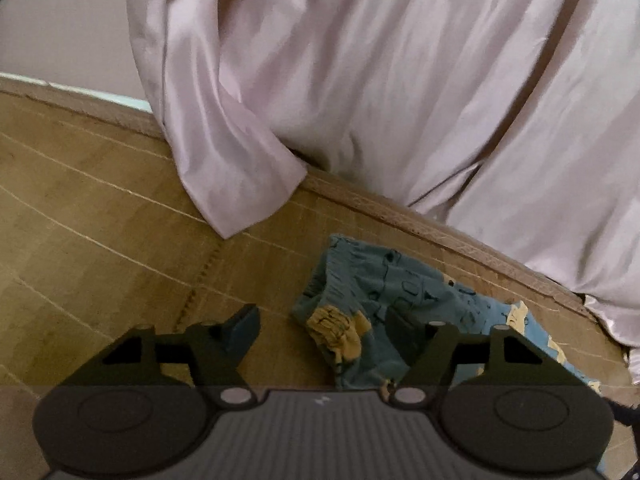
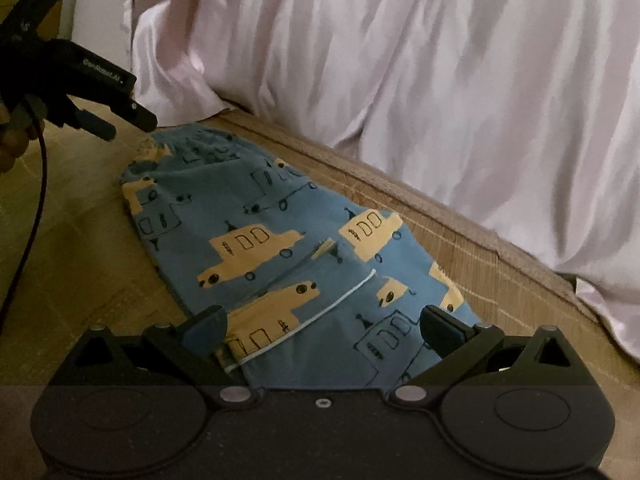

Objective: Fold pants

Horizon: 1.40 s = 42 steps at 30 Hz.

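Curtain: a big sweep of pale pink curtain [image 2: 400,60] fills the back of both views, hanging in soft folds, and its hem spills onto the far edge of the surface; one loose corner drapes well forward in the left wrist view [image 1: 240,184].
Wall: a plain pale wall [image 1: 60,20] shows at the far left, behind the curtain.
Surface: a tan woven mat [image 1: 100,200] with thin light lines running across it, and a raised, frayed border strip along the far side, right under the curtain.
Pants: here they are, blue pants [image 2: 280,240] printed with yellow cars, lying flat on the mat near that border strip, a thin white piping line crossing the near part; the far end looks gathered and rumpled, and in the left wrist view [image 1: 380,312] that bunched end sits just ahead of the fingers.
Right gripper: the right gripper [image 2: 324,328] sits low over the near end of the pants, fingers spread wide apart, cloth showing between them, and nothing is clamped.
Left gripper: the left gripper [image 1: 320,330] has its fingers wide apart too; one finger is over bare mat, the other over the rumpled end of the pants, gripping nothing. From the right wrist view it hangs at the far left [image 2: 120,124], just by the far end of the pants.
Cable: a dark cable [image 2: 34,216] trails down from the left gripper across the mat.
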{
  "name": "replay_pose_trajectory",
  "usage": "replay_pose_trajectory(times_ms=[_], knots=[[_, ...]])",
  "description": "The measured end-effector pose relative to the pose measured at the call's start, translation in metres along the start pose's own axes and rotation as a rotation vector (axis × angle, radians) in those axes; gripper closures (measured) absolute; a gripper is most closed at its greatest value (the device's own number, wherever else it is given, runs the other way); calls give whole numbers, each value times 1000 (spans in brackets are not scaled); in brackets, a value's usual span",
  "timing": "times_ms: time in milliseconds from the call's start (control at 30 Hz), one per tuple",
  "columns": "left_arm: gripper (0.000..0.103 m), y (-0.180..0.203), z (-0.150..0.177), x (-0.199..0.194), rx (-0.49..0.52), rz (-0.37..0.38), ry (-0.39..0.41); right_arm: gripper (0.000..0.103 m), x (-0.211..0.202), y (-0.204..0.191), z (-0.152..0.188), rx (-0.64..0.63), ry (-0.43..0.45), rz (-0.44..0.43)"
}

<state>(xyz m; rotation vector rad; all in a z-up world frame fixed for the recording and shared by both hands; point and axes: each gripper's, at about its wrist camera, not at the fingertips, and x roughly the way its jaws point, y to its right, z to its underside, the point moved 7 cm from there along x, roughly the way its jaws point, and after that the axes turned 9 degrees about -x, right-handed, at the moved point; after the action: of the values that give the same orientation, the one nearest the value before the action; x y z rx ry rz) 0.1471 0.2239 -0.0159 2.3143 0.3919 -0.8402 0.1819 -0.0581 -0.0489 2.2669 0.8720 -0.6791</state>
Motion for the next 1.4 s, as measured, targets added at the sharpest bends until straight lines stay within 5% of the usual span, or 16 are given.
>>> replay_pose_trajectory(times_ms=[200,367,433,533,733,867,967,1033,1167,1233,1400], knots=[[32,0,-7,21,-82,82,-72,1,5,-5,10,6,-17,-40],[61,2,-2,27,-13,29,-90,1,8,-5,14,14,-32,-42],[81,-1,-1,29,-5,6,-88,1,9,-5,14,16,-35,-44],[90,-6,-1,31,-12,-11,-78,1,9,-6,14,17,-38,-45],[92,5,-6,28,182,-58,43,1,11,-6,17,25,-50,-47],[91,4,2,38,256,-109,48,1,11,-6,18,29,-52,-49],[73,5,2,37,250,-108,43,1,12,-7,18,28,-53,-49],[46,3,6,40,224,-108,1,1,12,-7,19,26,-53,-48],[48,3,11,43,232,-113,-10,1,13,-8,20,23,-55,-50],[61,5,13,44,231,-91,-16,1,13,-8,22,23,-60,-52],[74,9,16,43,250,-96,-5,1,14,-9,23,27,-68,-48]])
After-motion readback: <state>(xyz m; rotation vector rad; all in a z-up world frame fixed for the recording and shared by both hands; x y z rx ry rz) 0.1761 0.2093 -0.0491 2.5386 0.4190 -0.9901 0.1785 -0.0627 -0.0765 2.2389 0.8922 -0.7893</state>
